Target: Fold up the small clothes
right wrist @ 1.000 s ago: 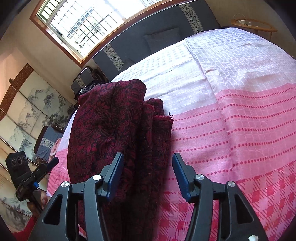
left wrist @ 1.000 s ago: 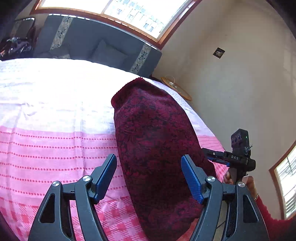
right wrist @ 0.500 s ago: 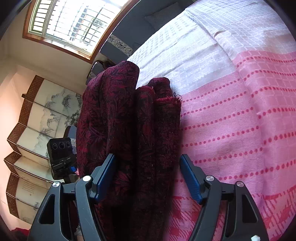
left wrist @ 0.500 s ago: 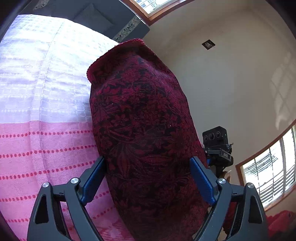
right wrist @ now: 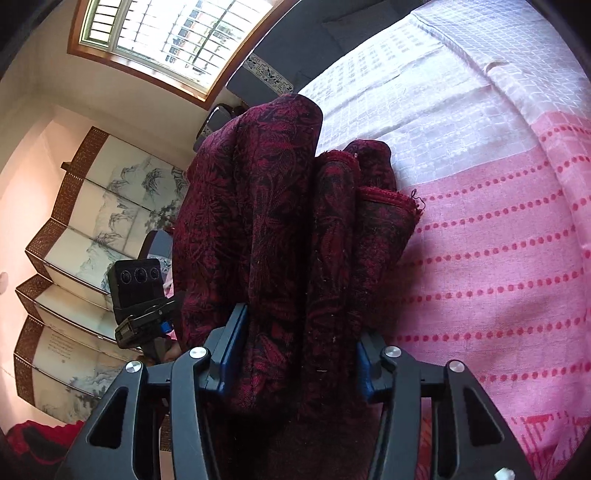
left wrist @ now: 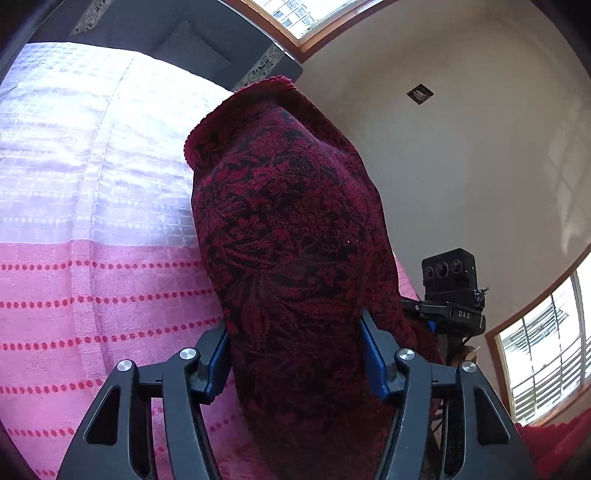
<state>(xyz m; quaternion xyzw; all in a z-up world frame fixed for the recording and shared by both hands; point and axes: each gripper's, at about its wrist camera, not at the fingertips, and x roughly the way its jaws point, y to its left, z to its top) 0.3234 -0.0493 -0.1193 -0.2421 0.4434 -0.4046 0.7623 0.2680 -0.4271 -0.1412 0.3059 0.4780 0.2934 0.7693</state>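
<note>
A folded dark red patterned garment [left wrist: 291,236] lies on the pink and white bedspread [left wrist: 92,258]. My left gripper [left wrist: 295,354] is shut on one end of the thick bundle, its blue pads pressed against both sides. My right gripper [right wrist: 299,347] is shut on the other end of the garment [right wrist: 280,221], where several folded layers show. Each gripper appears in the other's view: the right one beside the garment [left wrist: 448,295], the left one [right wrist: 138,295] likewise.
A dark grey sofa [right wrist: 295,40] stands past the bed under a window [right wrist: 177,33]. A painted folding screen [right wrist: 92,229] stands at the left of the right wrist view. A beige wall [left wrist: 461,166] is close beyond the bed edge.
Both grippers moved forward onto the garment and closed on it, from wide open a second ago to clamped on its two ends now. The garment looks bunched narrower.
</note>
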